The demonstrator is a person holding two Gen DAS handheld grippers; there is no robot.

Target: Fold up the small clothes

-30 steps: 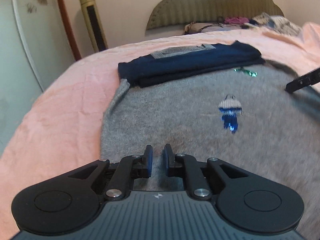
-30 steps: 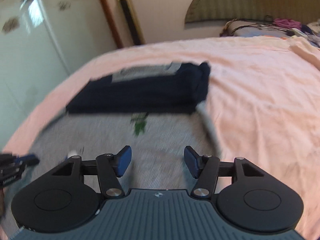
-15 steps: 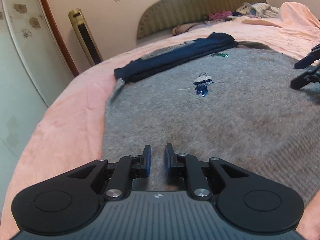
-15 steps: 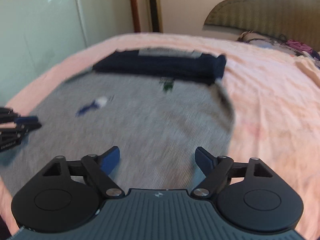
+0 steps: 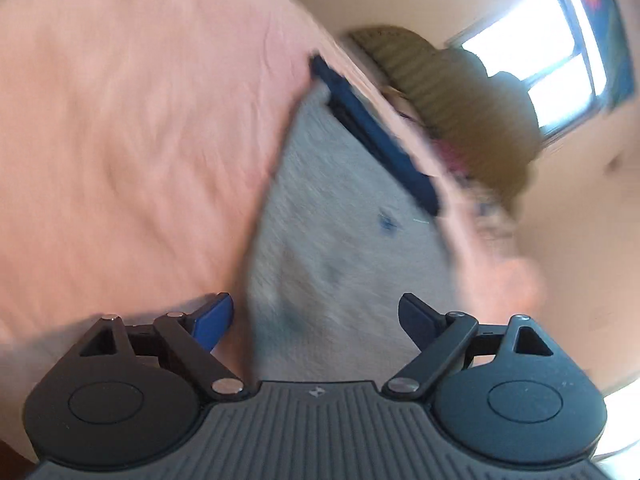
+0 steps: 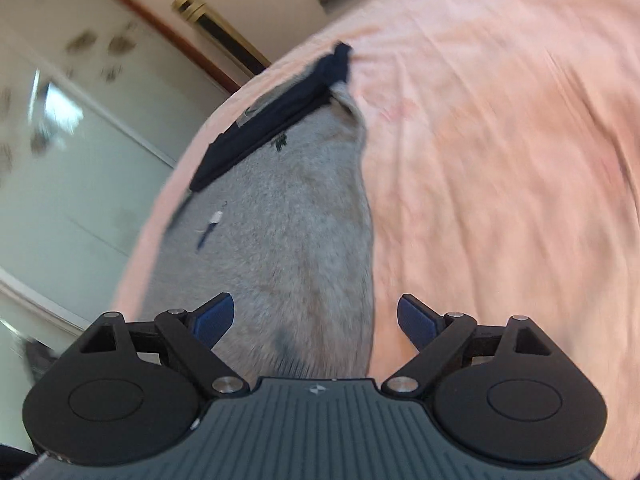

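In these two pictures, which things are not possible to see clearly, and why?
- Near hem of the grey sweater: hidden in both views behind each gripper body.
- Small blue motif on the sweater: left wrist view, smeared by motion blur.
- Folded navy garment: right wrist view, its layers too blurred to count.
- Things beside the headboard: left wrist view, blurred and backlit by the window.

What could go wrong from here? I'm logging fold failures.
Both claws, left and right, are open over the gray sweater, so nothing is gripped; a fold could start with only one edge caught. Both views are motion-blurred, so a grab might miss. The navy garment touches the sweater's far edge and may get dragged.
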